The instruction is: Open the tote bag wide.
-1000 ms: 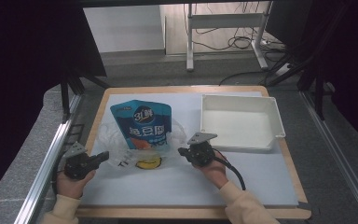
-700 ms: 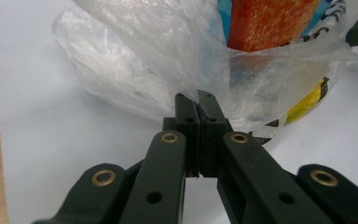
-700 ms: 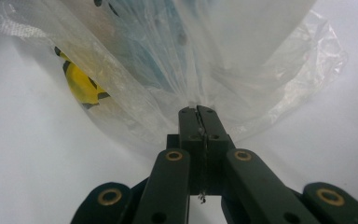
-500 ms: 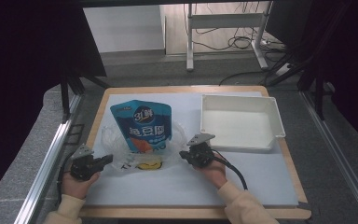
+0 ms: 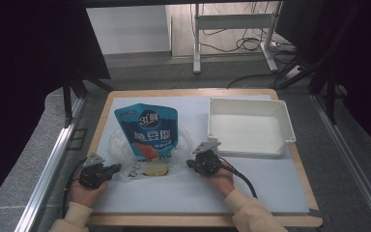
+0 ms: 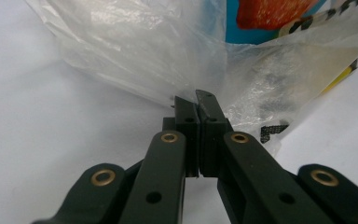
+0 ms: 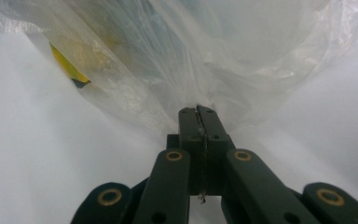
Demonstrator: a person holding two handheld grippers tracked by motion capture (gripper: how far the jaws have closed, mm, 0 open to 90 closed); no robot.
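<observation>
High view is showing the clear plastic bag [image 5: 125,145] with the blue pouch [image 5: 147,133] lying on the desk [image 5: 270,188] between both tools; the left hand-held gripper [image 5: 115,168] and right hand-held gripper [image 5: 189,163] are each pinching its edge, jaws clenched.

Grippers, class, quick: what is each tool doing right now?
Left tool: closed, pinching the edge of the clear plastic bag.
Right tool: closed, pinching the same bag's film on its other side.
</observation>
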